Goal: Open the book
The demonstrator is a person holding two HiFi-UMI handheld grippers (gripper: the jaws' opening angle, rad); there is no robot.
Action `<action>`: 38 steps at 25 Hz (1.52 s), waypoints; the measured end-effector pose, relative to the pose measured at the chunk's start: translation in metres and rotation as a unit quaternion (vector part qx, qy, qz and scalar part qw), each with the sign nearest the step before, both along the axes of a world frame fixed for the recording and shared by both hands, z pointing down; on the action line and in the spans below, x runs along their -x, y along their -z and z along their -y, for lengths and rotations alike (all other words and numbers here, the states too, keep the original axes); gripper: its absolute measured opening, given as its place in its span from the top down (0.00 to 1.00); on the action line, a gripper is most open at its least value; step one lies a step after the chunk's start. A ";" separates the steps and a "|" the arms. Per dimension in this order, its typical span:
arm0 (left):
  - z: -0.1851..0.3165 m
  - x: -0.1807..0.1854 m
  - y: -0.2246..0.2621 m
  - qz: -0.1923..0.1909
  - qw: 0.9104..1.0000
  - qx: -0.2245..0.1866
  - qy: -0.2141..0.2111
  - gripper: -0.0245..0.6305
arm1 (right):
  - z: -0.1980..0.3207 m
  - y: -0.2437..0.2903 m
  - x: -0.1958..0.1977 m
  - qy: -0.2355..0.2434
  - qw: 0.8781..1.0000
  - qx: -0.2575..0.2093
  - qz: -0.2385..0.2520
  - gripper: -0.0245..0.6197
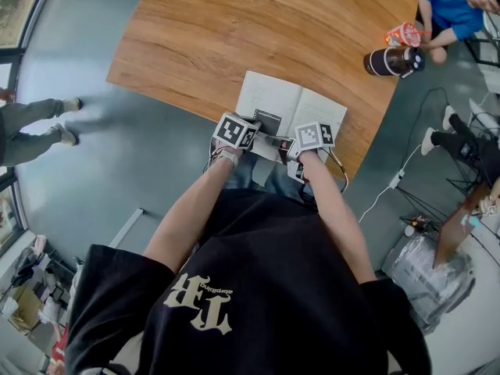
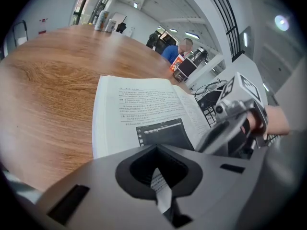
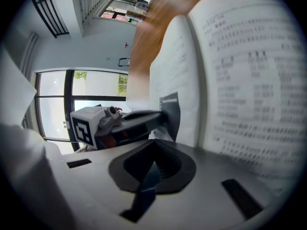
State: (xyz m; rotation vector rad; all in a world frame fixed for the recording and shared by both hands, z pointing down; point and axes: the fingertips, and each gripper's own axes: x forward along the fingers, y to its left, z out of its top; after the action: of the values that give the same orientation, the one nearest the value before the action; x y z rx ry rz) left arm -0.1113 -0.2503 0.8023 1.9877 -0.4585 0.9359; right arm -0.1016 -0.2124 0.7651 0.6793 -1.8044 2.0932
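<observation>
Head view and both gripper views: an open book of white printed pages [image 1: 285, 104] [image 2: 139, 114] [image 3: 249, 80] lies flat at the near edge of the curved, brown wood-grain worktop [image 1: 203, 30], spine running away from the person, left page bearing a dark rectangular figure near its lower edge. The left gripper [image 1: 262, 131] [image 2: 160, 190], grey with a black-and-white marker cube, sits at the near edge of the left page; in its own view the jaws are drawn together on a narrow strip of printed paper, so it is clamped on a page of the book. Seen from the right gripper view, its tips meet the page just beside the dark figure. The right gripper [image 1: 293, 148] [image 3: 148, 186], of the same build, sits at the near edge of the right page, close beside the left one; its jaws are closed to a thin slit that holds a dark blue strip at the book's edge, and the right page fills that view, blurred by nearness. Both forearms of the person reach down to the grippers from a black short-sleeved shirt. At the far right corner of the worktop, well apart from the book: a black cylindrical bottle with a pale band [image 1: 391, 61] lying on its side, and just beyond it a red-and-orange snack packet [image 1: 404, 33], next to a seated person in a blue shirt [image 1: 449, 2]
</observation>
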 end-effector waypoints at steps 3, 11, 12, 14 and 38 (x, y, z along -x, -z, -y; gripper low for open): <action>0.002 -0.002 0.001 -0.003 1.000 -0.004 0.001 0.96 | -0.029 -0.001 0.018 0.027 1.000 0.001 -0.002 0.99; 0.000 -0.001 0.003 0.004 0.999 -0.030 -0.017 0.96 | -0.066 0.001 0.039 0.069 0.996 -0.063 -0.007 0.99; -0.001 -0.001 0.004 0.002 0.999 -0.036 -0.020 0.96 | -0.065 0.005 0.038 0.072 0.995 -0.076 -0.003 0.99; -0.002 0.001 0.011 -0.004 0.999 -0.050 -0.020 0.96 | -0.061 0.016 0.032 0.073 0.992 -0.104 0.000 0.99; -0.030 -0.067 0.208 -0.112 0.959 -0.250 0.070 0.96 | -0.036 0.199 -0.223 -0.013 0.867 -0.455 -0.202 0.98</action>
State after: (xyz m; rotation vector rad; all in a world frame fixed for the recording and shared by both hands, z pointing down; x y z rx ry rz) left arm -0.0438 -0.2199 0.5940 2.4411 -0.7504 0.5264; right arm 0.1214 -0.1764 0.5657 1.2354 -2.4373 0.8676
